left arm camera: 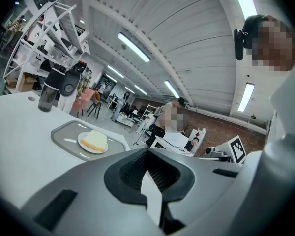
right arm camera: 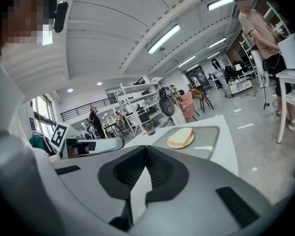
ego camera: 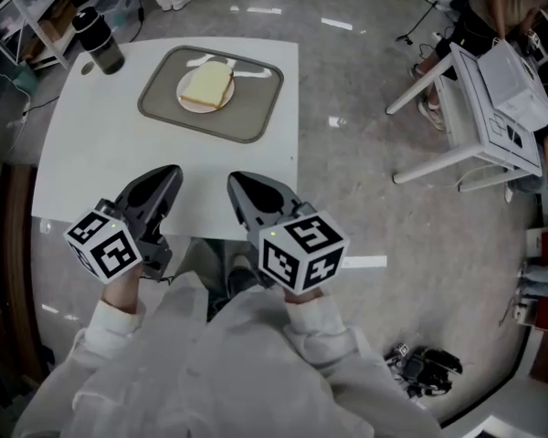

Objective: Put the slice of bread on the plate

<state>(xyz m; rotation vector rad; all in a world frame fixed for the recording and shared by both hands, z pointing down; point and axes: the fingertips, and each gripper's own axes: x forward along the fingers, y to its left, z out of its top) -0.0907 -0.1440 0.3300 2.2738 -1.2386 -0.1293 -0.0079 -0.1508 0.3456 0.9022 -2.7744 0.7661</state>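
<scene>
Well, the bread [ego camera: 207, 86] already sits on the plate [ego camera: 186, 102], far side of the tabletop [ego camera: 91, 153], straight ahead of both claws. Left claw [ego camera: 171, 176] and right claw [ego camera: 238, 183] are closed, empty, about equally near.

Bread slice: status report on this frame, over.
Left hand-held gripper shut, empty; right hand-held gripper shut, empty. Bread slice lying on the plate, on the tray. Nothing in the way.

White sleeves [ego camera: 119, 322] (maybe a lab coat), left gripper [ego camera: 167, 176] and right gripper [ego camera: 239, 185] dark grey — black-and-white marker cubes [ego camera: 303, 249].
</scene>
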